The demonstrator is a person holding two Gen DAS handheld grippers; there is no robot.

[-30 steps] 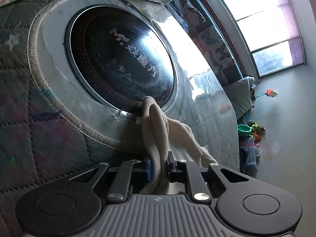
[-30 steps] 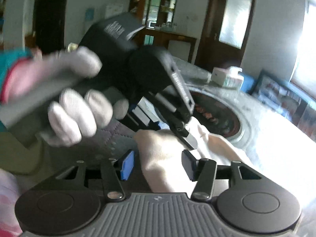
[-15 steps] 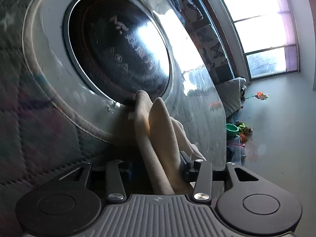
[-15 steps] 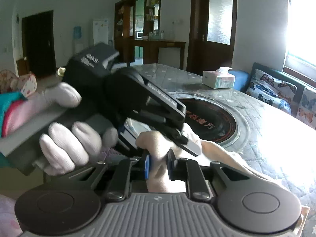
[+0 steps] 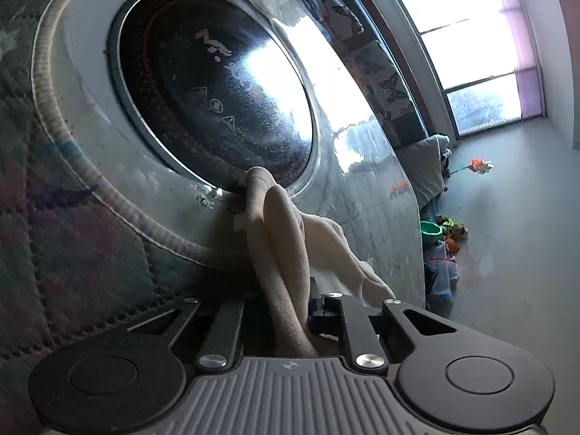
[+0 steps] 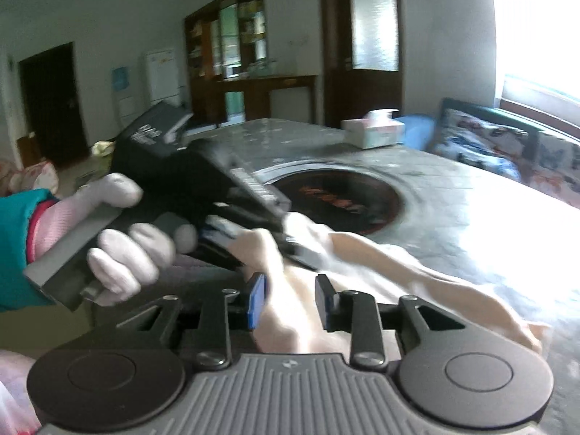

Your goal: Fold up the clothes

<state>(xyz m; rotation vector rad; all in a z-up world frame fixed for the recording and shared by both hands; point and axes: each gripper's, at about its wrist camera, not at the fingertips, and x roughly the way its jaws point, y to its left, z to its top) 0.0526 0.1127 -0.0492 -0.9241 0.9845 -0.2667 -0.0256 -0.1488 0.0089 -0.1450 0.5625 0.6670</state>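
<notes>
A quilted cover spreads over the tabletop [image 6: 453, 195], which has a round dark glass panel [image 5: 214, 98] set in a pale ring at its middle. A cream garment [image 6: 391, 268] lies along the near edge beside the panel. A tissue box [image 6: 373, 132] sits at the far edge.

The left wrist camera sat just behind the left claw [image 5: 290, 308], rolled hard sideways and pressed low to the quilted tabletop [image 5: 72, 272]. It faced along its fingers toward the round black cooktop [image 5: 217, 101], which loomed close at 11 o'clock, with the window [image 5: 467, 47] at 2 o'clock.

The right wrist camera rode upright behind the right claw [image 6: 290, 302], higher up, and looked across the tabletop [image 6: 471, 203] into the room. It saw the other claw [image 6: 286, 243] at close range at 10 o'clock.

Both views shared the cream garment [image 5: 286, 246] [image 6: 380, 272] and the cooktop [image 6: 340, 199].
</notes>
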